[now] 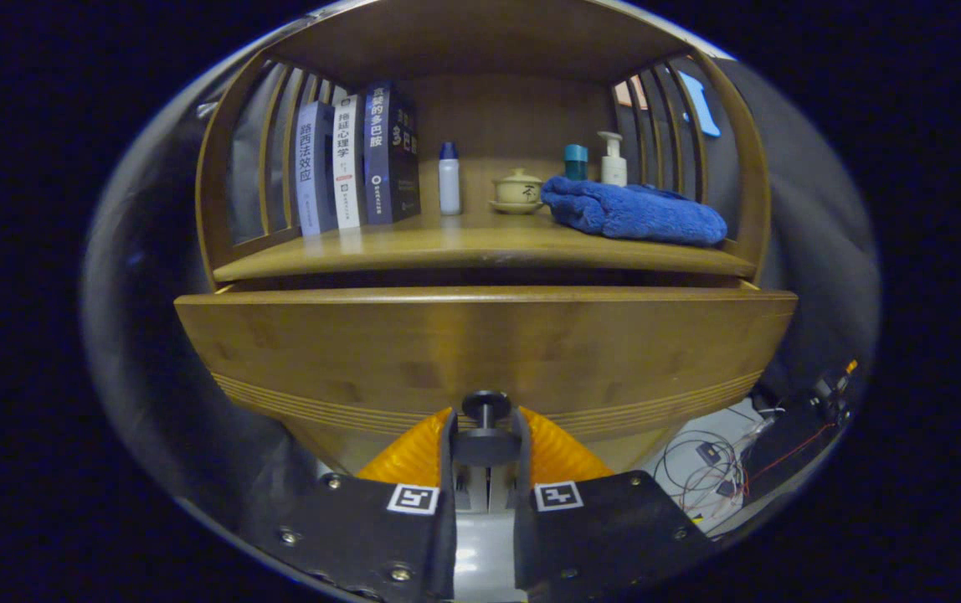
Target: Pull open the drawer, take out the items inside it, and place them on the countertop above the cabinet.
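The wooden drawer front stands just ahead of me, pulled slightly out from the cabinet, with a dark gap along its top edge. Its dark round knob sits between my fingers, and my gripper is shut on it, one finger on each side. The drawer's inside is hidden behind its front. Above it lies the wooden countertop, holding a folded blue towel at the right.
On the countertop stand three books at the left, a white bottle with a blue cap, a small lidded cup on a saucer, a teal-capped jar and a pump bottle. Slatted side rails flank it. Cables lie on the floor at the lower right.
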